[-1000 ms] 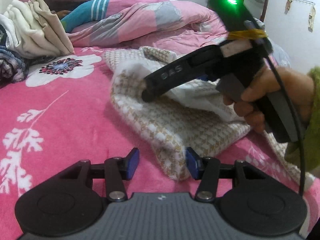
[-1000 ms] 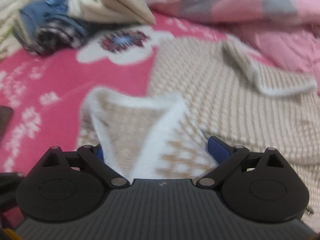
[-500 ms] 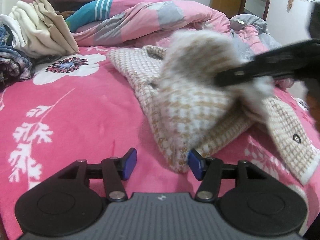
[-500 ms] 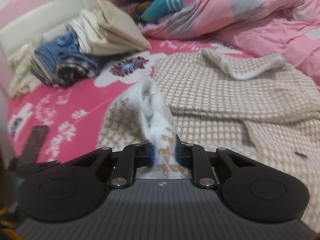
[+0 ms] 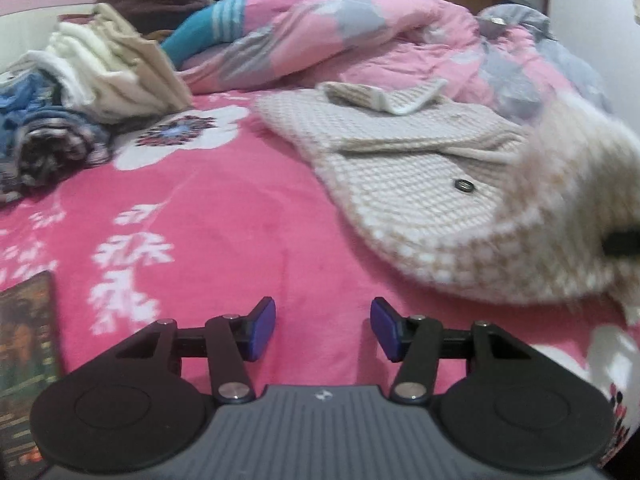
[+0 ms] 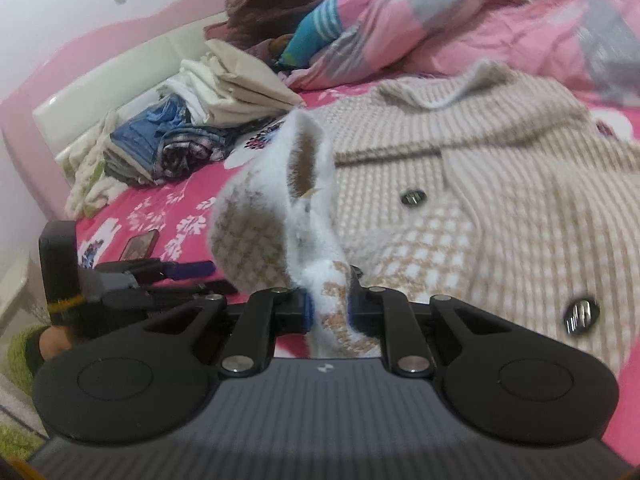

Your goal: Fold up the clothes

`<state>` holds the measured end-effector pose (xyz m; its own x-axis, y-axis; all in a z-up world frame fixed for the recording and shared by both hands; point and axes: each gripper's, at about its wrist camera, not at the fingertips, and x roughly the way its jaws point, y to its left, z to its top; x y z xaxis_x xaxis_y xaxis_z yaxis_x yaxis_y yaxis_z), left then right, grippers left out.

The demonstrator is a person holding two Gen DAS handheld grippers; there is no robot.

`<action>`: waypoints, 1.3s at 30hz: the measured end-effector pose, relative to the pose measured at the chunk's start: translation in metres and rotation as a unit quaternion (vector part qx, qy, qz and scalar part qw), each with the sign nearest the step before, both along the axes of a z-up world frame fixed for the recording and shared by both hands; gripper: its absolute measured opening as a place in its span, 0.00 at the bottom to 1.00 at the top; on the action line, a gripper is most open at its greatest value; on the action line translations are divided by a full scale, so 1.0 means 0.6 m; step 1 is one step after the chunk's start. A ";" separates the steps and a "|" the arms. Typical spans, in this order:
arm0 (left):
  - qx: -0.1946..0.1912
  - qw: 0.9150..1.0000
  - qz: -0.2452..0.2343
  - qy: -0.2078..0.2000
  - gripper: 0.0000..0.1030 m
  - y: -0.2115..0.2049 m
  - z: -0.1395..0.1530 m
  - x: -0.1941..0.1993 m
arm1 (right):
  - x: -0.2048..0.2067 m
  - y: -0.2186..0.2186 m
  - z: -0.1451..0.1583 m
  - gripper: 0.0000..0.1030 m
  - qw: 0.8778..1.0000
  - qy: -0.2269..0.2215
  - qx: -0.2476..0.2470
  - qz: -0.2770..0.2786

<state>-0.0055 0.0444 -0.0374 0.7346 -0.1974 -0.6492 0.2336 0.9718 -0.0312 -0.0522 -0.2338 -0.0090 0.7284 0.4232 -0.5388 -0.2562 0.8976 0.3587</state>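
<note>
A beige and white houndstooth knit cardigan (image 5: pixel 416 184) with dark snap buttons lies on the pink bedspread (image 5: pixel 224 216). It also shows in the right wrist view (image 6: pixel 500 184). My right gripper (image 6: pixel 329 312) is shut on a fluffy white-edged part of the cardigan and holds it lifted above the bed. My left gripper (image 5: pixel 323 330) is open and empty over bare bedspread, left of the cardigan. It also shows at the left of the right wrist view (image 6: pixel 176 276).
A pile of folded clothes (image 5: pixel 84 92) lies at the back left near the headboard (image 6: pixel 100 92). A crumpled pink quilt (image 5: pixel 380 36) lies behind the cardigan. A phone (image 6: pixel 140 244) lies on the bedspread near the left edge.
My right gripper closed on the cardigan's edge and pulled it up and to the right. My left gripper drew back left, away from the cardigan.
</note>
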 end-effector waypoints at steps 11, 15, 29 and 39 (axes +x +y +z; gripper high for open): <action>-0.015 0.998 -0.033 -0.054 0.53 -0.056 0.067 0.032 | -0.084 0.091 -0.050 0.25 0.976 -0.091 -0.195 0.029; -0.016 0.993 -0.095 -0.062 0.59 -0.122 0.069 0.035 | -0.126 0.109 -0.070 0.25 0.974 -0.081 -0.200 0.063; 0.026 0.983 -0.179 -0.005 0.61 -0.169 -0.007 -0.014 | -0.160 -0.124 -0.042 0.57 0.985 -0.041 0.007 -0.165; -0.015 0.986 -0.160 0.053 0.61 -0.125 0.005 -0.016 | 0.010 -0.251 -0.113 0.71 0.963 0.055 0.129 -0.231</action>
<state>-0.0150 -0.0308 -0.0343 0.5594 -0.4285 -0.7096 0.5217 0.8472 -0.1003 -0.0464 -0.3846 -0.0767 0.8157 0.1988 -0.5432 0.2002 0.7840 0.5876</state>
